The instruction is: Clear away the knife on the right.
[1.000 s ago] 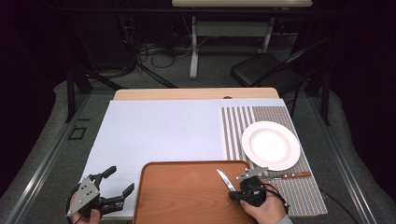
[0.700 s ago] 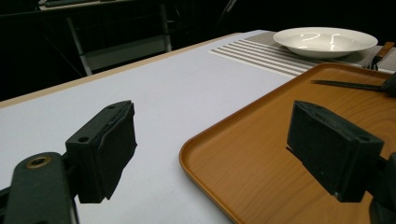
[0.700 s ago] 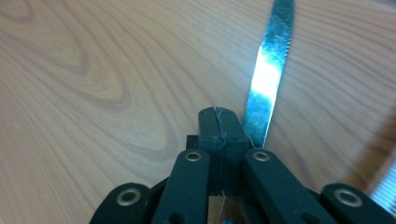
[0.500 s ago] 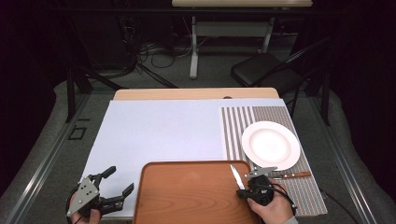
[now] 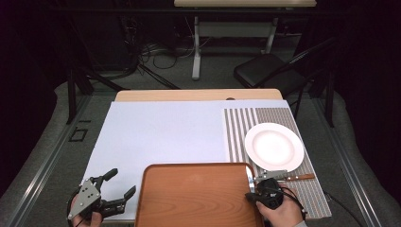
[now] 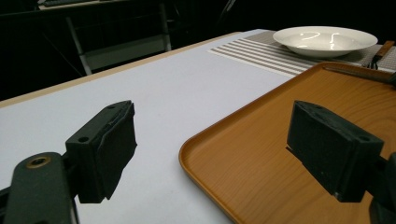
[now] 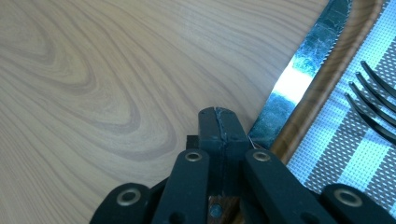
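Brown woodgrain tray (image 5: 194,196); white plate (image 5: 274,146); grey-white striped mat (image 5: 239,127); silver knife (image 7: 299,77)

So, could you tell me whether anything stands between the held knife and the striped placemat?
Only the raised tray rim, along which the knife blade lies; just beyond, a fork already lies on the placemat.

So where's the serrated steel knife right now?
In the right gripper view, the serrated steel knife is in the shut right claw, its blade along the brown wooden tray's right rim, beside the black fork.

Glossy metal knife (image 7: 299,79) – smooth wood-grain tray (image 7: 116,70)
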The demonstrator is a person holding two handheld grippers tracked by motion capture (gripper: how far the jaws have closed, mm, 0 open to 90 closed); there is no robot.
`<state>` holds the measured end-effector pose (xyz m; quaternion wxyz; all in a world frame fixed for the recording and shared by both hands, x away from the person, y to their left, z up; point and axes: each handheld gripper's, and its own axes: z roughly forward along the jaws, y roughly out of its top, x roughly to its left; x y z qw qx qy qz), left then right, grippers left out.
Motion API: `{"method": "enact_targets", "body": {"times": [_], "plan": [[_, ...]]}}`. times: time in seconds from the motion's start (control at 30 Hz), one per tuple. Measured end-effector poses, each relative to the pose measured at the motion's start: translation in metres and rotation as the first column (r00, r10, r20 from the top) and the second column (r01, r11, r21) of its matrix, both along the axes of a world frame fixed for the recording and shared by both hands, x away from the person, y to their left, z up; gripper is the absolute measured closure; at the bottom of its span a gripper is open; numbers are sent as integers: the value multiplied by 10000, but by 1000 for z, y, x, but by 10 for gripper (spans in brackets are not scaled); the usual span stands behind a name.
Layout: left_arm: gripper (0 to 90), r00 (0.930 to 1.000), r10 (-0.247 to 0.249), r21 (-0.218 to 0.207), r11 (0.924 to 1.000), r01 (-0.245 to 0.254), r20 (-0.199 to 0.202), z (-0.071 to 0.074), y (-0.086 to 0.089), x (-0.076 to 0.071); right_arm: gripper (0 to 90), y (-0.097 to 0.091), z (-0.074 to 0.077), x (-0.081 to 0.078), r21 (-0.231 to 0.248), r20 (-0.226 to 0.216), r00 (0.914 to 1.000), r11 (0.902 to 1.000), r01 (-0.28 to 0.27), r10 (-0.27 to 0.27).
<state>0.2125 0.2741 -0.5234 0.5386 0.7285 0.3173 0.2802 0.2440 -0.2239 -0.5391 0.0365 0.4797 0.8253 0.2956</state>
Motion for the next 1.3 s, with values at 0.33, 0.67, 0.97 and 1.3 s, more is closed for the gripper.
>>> {"method": "enact_targets", "body": {"times": [0.33,0.67,0.97,1.3], "plan": [[157,10000,63,9,10000,-63,-25,0,0,0,804,3,15,-4,177,745,9958,9983,-551,537],[157,9999,132,-12,9999,-132,-23,0,0,0,678,4,29,-9,489,2629,9512,9823,-1806,1618],[157,9999,134,-13,9999,-134,-28,-1,-1,0,582,2,36,-6,384,3114,9333,9790,-2003,1787],[157,9999,160,-26,9999,-160,-29,-1,0,0,562,-1,51,-5,18,3280,9086,9616,-2743,2585]]}}
